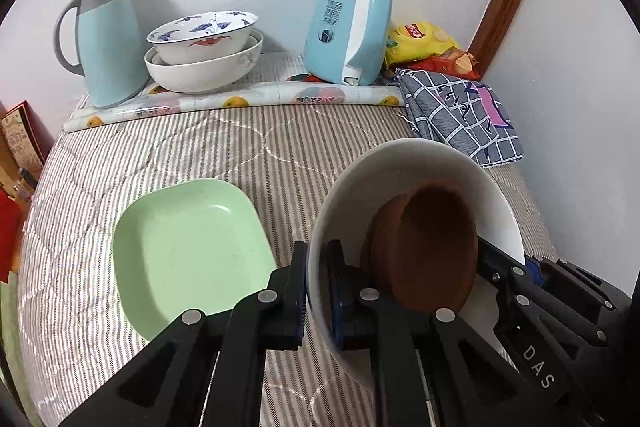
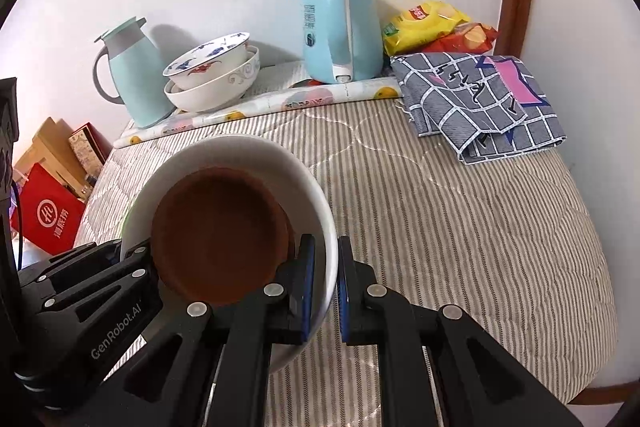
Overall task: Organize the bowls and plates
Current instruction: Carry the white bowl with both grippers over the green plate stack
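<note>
A white bowl (image 1: 404, 175) with a brown bowl (image 1: 428, 243) inside is held above the striped bed cover between both grippers. My left gripper (image 1: 318, 291) is shut on its left rim. My right gripper (image 2: 326, 291) is shut on its right rim (image 2: 326, 227); the brown bowl (image 2: 218, 235) shows inside. A green square plate (image 1: 188, 251) lies on the cover, left of the white bowl. A blue-patterned bowl (image 1: 204, 35) sits stacked in a white bowl (image 1: 200, 71) at the back.
At the back stand a light blue thermos jug (image 1: 104, 43), a blue electric kettle (image 1: 348, 27), snack bags (image 1: 424, 43) and a folded checked cloth (image 1: 460, 115). A rolled fruit-print mat (image 1: 240, 103) lies across the cover. Boxes and a red bag (image 2: 48, 219) sit left.
</note>
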Demonstrator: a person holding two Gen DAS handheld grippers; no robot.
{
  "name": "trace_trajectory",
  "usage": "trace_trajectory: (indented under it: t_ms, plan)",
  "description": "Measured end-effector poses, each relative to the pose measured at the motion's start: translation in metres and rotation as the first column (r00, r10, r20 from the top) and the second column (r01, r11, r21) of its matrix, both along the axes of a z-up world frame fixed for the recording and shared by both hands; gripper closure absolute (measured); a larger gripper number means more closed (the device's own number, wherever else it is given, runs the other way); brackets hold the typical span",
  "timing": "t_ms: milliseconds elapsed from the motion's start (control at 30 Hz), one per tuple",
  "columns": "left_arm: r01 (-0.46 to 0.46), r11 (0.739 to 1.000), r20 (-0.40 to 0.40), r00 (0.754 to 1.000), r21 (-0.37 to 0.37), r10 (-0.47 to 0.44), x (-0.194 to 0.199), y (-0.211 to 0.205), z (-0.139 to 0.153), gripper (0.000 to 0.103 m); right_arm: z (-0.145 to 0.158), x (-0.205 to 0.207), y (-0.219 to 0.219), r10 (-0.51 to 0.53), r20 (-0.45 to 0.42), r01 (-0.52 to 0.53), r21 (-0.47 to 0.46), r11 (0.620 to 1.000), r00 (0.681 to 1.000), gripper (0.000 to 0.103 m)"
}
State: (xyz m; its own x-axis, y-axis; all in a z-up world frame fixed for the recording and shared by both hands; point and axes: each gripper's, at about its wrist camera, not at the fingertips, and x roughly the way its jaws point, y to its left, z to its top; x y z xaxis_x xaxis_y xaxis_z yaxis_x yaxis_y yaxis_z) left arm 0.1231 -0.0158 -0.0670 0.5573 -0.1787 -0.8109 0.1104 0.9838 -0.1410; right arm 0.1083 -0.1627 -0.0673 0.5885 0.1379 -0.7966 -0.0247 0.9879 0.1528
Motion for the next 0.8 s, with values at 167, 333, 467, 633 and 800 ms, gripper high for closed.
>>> trace_trajectory:
  t_ms: [167,333,467,633,800]
  plan:
    - [-0.01,1.0,0.006,1.0,-0.002,0.01,-0.003,0.009,0.002,0.093,0.003,-0.002,0.008,0.012,0.007,-0.012,0.001,1.0,1.0,0.093]
    - [-0.027,1.0,0.007,1.0,-0.003,0.027,-0.003,0.021,0.003,0.093,0.004,0.0,0.018,0.028,0.011,-0.028,0.0,1.0,1.0,0.093]
    - [-0.04,0.999,0.004,0.999,0.003,0.04,-0.002,0.03,0.002,0.093,0.003,0.003,0.027,0.044,0.009,-0.044,0.004,0.999,0.999,0.093]
    - [-0.059,0.998,-0.001,0.998,0.006,0.059,0.0,0.042,0.0,0.093,0.0,0.008,0.04,0.065,0.005,-0.065,0.005,0.998,0.998,0.093]
    - [-0.073,0.997,-0.007,0.997,0.009,0.073,0.003,0.052,-0.004,0.093,-0.002,0.012,0.052,0.085,0.003,-0.085,0.001,0.996,0.996,0.093]
